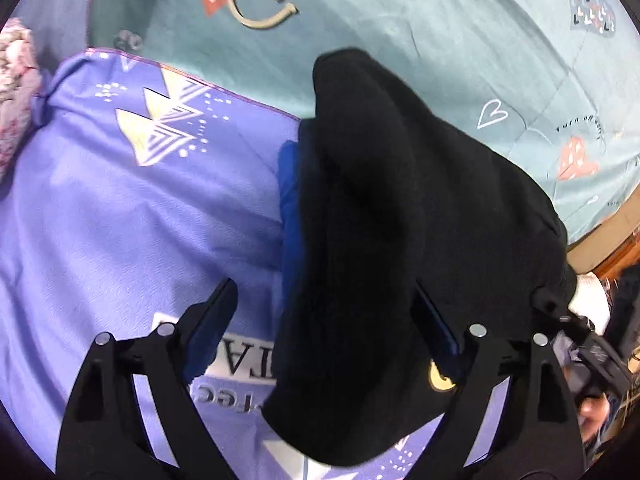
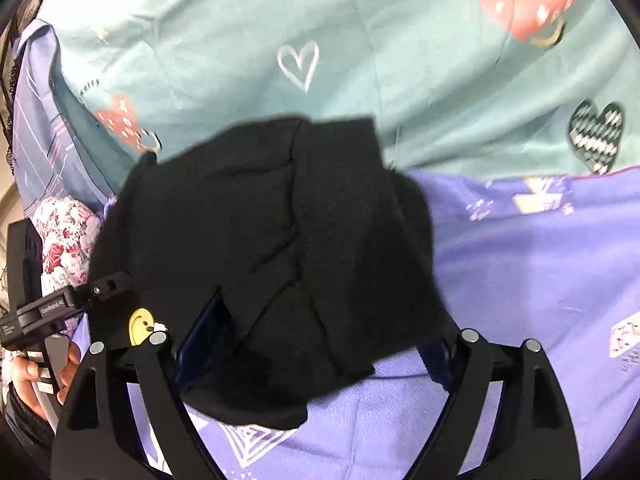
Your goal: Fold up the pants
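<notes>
The black pants [image 1: 380, 220] lie in a folded bundle on the purple sheet [image 1: 140, 208], with a small yellow smiley patch [image 1: 438, 378] at one edge. In the left wrist view my left gripper [image 1: 324, 316] is open, its fingers wide apart on either side of the bundle's near end. In the right wrist view the pants [image 2: 280, 240] fill the middle, and my right gripper [image 2: 320, 332] is open, its fingers straddling the near edge of the bundle. The smiley patch [image 2: 140, 326] shows by its left finger. The other gripper [image 2: 36, 312] is at the far left.
A teal blanket with hearts [image 1: 440, 40] lies beyond the purple sheet; it also shows in the right wrist view [image 2: 280, 20]. A floral cloth [image 2: 64, 232] sits at the left. A blue strip [image 1: 290, 208] peeks out beside the pants. The bed edge [image 1: 616, 240] is at the right.
</notes>
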Demonstrator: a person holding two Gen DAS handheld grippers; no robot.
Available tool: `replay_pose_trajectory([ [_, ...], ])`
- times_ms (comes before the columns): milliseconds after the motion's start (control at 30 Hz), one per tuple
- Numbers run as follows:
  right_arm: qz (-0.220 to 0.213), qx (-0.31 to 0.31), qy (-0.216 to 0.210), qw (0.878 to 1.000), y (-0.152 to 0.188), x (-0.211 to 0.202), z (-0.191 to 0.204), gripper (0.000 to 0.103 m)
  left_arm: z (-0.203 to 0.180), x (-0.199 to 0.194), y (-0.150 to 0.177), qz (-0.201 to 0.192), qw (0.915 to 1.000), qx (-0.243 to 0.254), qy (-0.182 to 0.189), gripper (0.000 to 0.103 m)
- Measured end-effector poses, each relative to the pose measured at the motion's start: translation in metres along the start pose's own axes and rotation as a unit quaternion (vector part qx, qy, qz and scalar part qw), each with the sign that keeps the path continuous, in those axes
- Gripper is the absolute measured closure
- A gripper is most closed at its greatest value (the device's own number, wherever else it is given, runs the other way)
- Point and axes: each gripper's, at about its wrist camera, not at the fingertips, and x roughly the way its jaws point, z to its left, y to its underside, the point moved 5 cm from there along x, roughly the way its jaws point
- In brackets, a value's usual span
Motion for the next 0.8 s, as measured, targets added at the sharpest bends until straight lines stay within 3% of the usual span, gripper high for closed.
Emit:
replay_pose_trajectory([
  [167, -0.067, -0.023, 0.03, 0.997, 0.0, -0.066, 0.021, 0.012, -0.018, -0.054, 0.032, -0.046, 0.9984, 0.033, -0.007, 0.012],
  [333, -0.071, -0.078, 0.059, 0.993, 0.05, -0.11, 0.049, 0.012, -0.028, -0.105, 0.082, -0.082, 0.995, 0.051, -0.026, 0.003],
  [433, -0.072, -0.089, 0.091, 0.989, 0.09, -0.129, 0.064, 0.003, -0.031, -0.13, 0.122, -0.107, 0.9898, 0.069, -0.064, 0.002],
  [633, -0.06, -0.058, 0.113, 0.99, 0.145, -0.143, 0.061, 0.002, -0.029, -0.15, 0.177, -0.124, 0.9826, 0.086, -0.109, 0.002],
  [800, -0.084, -0.056, 0.151, 0.983, 0.18, -0.158, 0.066, 0.001, -0.024, -0.152, 0.209, -0.143, 0.9766, 0.079, -0.14, 0.002],
])
